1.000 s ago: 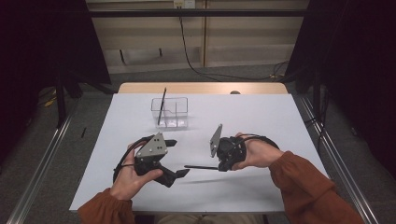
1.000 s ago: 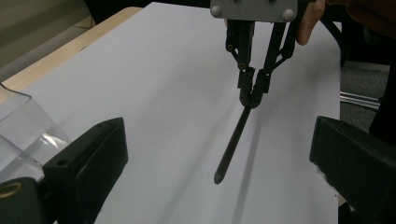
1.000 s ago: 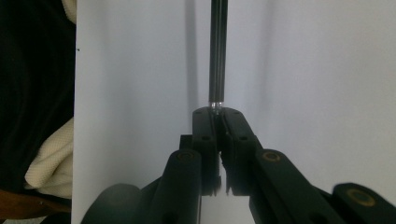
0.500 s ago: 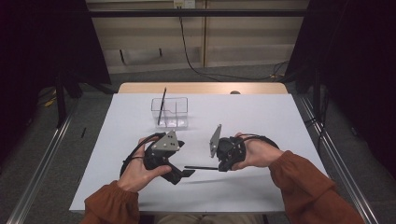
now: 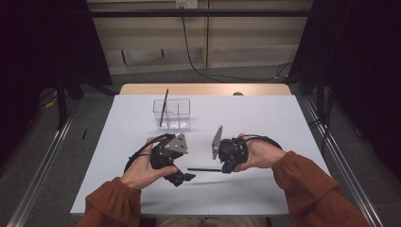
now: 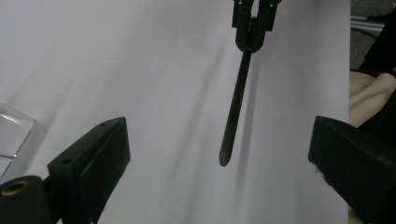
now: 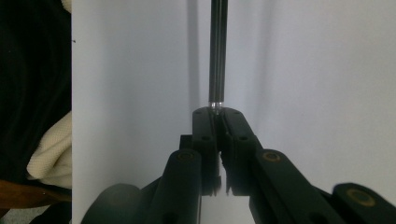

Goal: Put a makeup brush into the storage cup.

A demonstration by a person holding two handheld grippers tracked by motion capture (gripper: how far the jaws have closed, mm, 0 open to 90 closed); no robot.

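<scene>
Black pen [image 5: 204,169] — clenched at one end by right gripper [image 5: 226,169] fingers, left gripper [image 5: 182,178] fingers spread wide, empty.

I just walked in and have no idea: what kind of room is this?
Probably a lab bench set up for recording. A white-covered table sits between dark curtains, with metal rails on the floor and a cable running down the back wall. A person works there with two handheld tools.

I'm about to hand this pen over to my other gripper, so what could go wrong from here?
The right gripper pinches the black pen only at its very end, so a nudge could swing or drop it. The left gripper is open around the free tip without touching; closing off-centre could knock the pen onto the white table.
</scene>
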